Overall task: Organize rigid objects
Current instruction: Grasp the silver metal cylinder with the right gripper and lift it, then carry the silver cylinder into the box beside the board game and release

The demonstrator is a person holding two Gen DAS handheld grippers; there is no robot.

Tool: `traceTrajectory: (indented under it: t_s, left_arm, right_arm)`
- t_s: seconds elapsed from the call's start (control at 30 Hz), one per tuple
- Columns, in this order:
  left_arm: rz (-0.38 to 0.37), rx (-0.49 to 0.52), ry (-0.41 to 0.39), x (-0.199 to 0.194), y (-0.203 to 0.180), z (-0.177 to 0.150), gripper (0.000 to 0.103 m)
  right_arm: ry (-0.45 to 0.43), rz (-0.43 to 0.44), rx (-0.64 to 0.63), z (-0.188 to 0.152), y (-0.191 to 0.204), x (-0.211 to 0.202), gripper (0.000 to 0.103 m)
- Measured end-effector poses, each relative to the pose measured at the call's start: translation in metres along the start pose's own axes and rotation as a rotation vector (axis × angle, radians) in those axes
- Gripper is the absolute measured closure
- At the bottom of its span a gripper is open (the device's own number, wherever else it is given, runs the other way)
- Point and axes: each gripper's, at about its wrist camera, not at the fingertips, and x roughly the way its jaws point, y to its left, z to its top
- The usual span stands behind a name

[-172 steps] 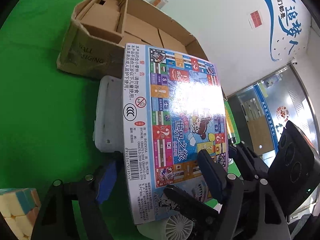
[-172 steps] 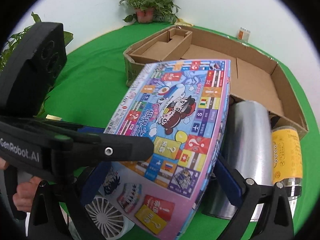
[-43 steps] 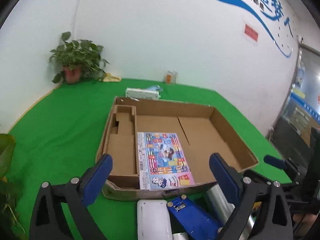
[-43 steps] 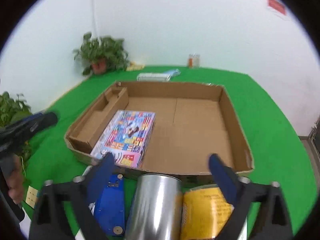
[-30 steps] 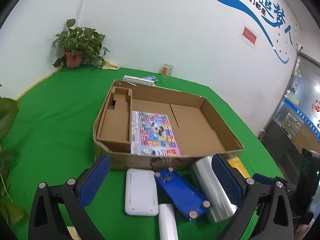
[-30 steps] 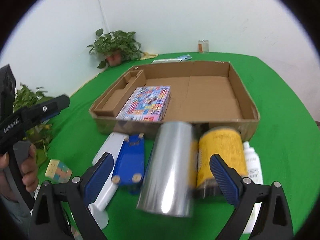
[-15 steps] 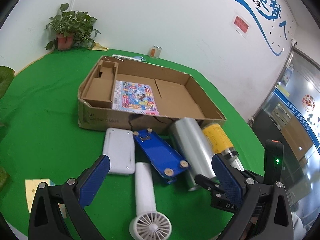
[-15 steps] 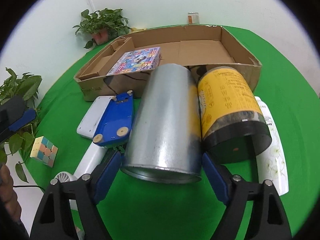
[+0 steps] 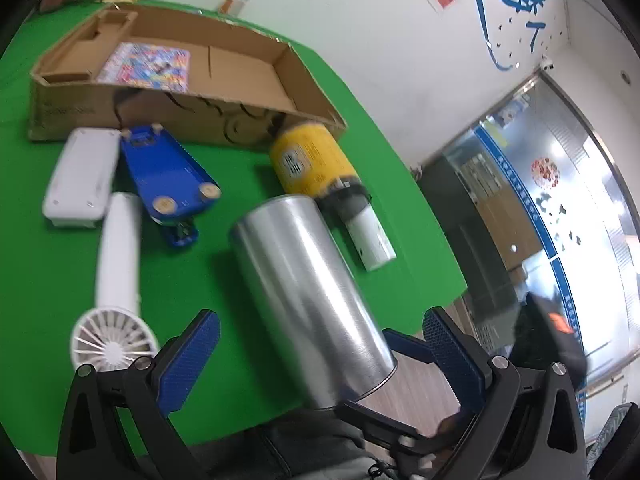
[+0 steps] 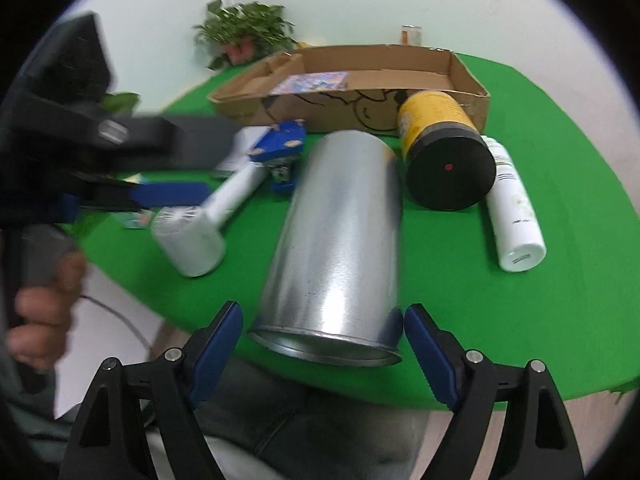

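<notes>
Inside the cardboard box (image 9: pixel 296 92), only the colourful game box (image 9: pixel 146 68) is lying so far. On the green tabletop (image 10: pixel 560 280) many things are still waiting: the yellow canister (image 10: pixel 440 148), the white bottle (image 10: pixel 514 208), the blue stapler (image 9: pixel 168 172), the white case (image 9: pixel 80 176) and the handheld fan (image 9: pixel 116 280). The right tool (image 10: pixel 322 330) is gripping the silver can (image 10: pixel 340 240) at its rim, and the can is pointing toward the box. The left tool (image 9: pixel 320 352) is spread wide and is holding nothing. I judge the task is only beginning.
</notes>
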Motion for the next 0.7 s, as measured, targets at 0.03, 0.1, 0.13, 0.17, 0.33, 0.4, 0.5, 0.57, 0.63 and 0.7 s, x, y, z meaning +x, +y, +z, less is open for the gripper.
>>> traceTrajectory:
  t_s: [0.03,0.1,0.13,0.17,0.33,0.4,0.5,0.57,0.63,0.7]
  left_arm:
    - [-0.006,-0.001,0.016,0.004,-0.002,-0.001,0.001]
    - [-0.014,-0.008,0.039,0.011,-0.004,-0.001,0.001]
    - [-0.012,-0.012,0.046,0.014,-0.005,0.000,0.001]
    - [-0.008,-0.016,0.052,0.017,-0.005,0.001,0.001]
    - [0.044,-0.048,0.115,0.034,0.004,0.010,0.002]
    - [0.058,-0.058,0.134,0.040,0.004,0.010,0.003]
    - [0.069,-0.046,0.156,0.046,0.006,0.015,0.003]
    - [0.105,-0.034,0.164,0.051,0.006,0.016,0.003]
    - [0.130,-0.034,0.173,0.056,0.008,0.018,0.003]
    - [0.155,-0.031,0.178,0.062,0.007,0.021,0.004]
  right_arm:
    - [-0.026,0.035,0.025,0.000,-0.004,-0.011,0.019]
    - [-0.056,0.074,0.075,0.002,-0.015,-0.024,0.018]
    - [-0.061,0.086,0.093,0.003,-0.021,-0.027,0.018]
    - [-0.065,0.099,0.123,0.006,-0.031,-0.028,0.018]
    - [0.018,0.141,0.199,0.014,-0.049,-0.002,0.024]
    - [0.051,0.200,0.195,0.017,-0.040,0.011,0.026]
    - [0.089,0.237,0.152,0.023,-0.020,0.025,0.028]
    - [0.088,0.220,0.138,0.023,-0.010,0.028,0.027]
    - [0.093,0.211,0.137,0.025,-0.005,0.031,0.027]
    - [0.100,0.213,0.146,0.027,-0.004,0.035,0.026]
